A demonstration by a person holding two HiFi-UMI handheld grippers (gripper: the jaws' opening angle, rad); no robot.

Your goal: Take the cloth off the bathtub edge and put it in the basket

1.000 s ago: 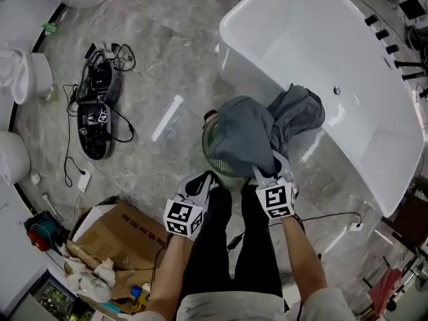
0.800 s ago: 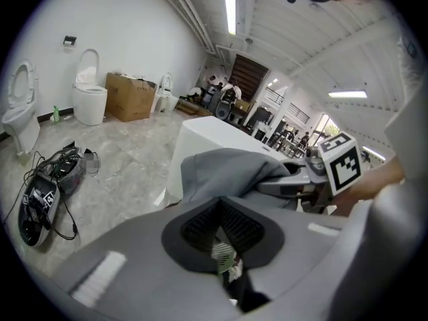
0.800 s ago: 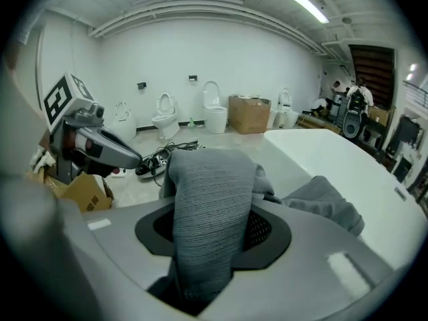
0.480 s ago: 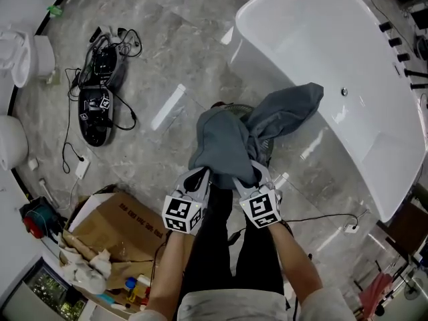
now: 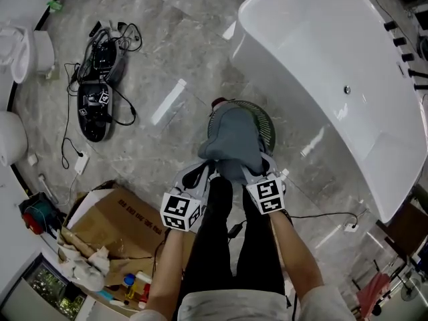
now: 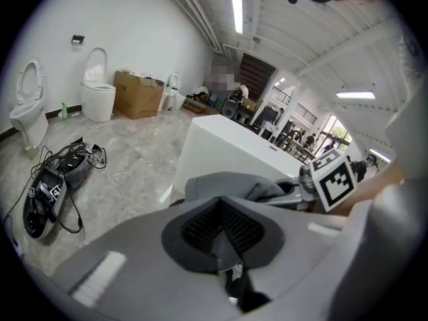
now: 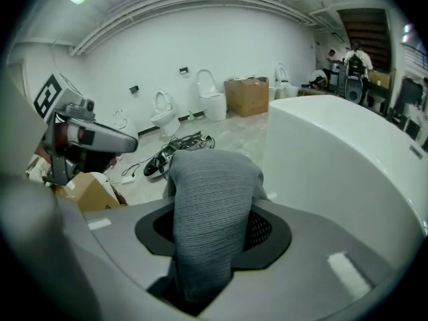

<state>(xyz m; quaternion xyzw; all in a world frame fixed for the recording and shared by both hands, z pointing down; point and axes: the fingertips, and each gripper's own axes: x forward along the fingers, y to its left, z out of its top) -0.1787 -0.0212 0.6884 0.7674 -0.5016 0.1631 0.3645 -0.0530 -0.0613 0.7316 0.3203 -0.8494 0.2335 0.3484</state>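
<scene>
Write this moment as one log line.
left gripper: shut on cloth | right gripper: shut on cloth | cloth: bunched over basket, clear of bathtub

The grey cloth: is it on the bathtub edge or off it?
Off: the cloth is bunched over the basket, apart from the bathtub.

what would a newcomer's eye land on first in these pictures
The grey cloth, bunched up and gripped by both the left gripper and the right gripper, is over the green basket at the centre of the head view. Right beside it the big white bathtub fills the upper right, and a black tangle of gear and cables lies on the marble floor at the left.
</scene>
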